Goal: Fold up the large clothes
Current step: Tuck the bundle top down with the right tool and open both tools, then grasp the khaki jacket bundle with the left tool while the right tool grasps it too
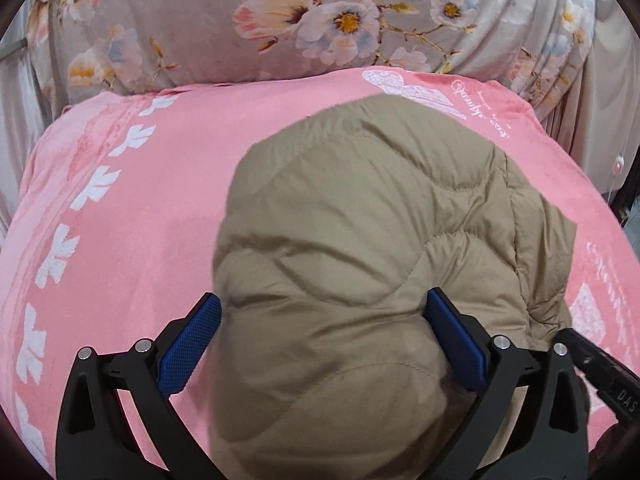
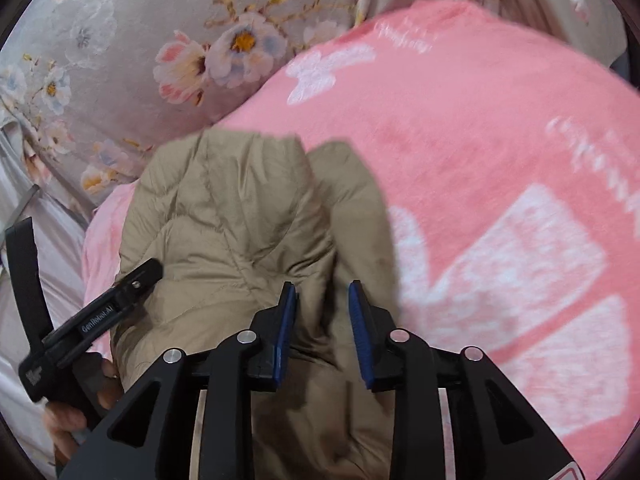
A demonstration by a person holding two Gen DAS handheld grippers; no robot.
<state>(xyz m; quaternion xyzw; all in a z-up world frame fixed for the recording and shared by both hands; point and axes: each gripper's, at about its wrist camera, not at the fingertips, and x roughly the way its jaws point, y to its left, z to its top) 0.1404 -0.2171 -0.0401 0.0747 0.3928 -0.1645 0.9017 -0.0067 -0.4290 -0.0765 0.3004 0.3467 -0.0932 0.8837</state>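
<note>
A tan quilted puffer jacket (image 1: 360, 240) lies bunched on a pink blanket (image 1: 140, 220). My left gripper (image 1: 324, 316) is wide open, its blue pads on either side of the jacket's near bulge. In the right wrist view the jacket (image 2: 228, 216) lies left of centre. My right gripper (image 2: 322, 304) has its pads close together around a fold of the jacket's near edge. The left gripper's body (image 2: 100, 320) shows at the left of that view, over the jacket.
A grey floral quilt (image 1: 280, 20) is piled behind the pink blanket (image 2: 480, 140). The blanket has white leaf and butterfly prints. The right gripper's black body (image 1: 600, 376) shows at the lower right of the left wrist view.
</note>
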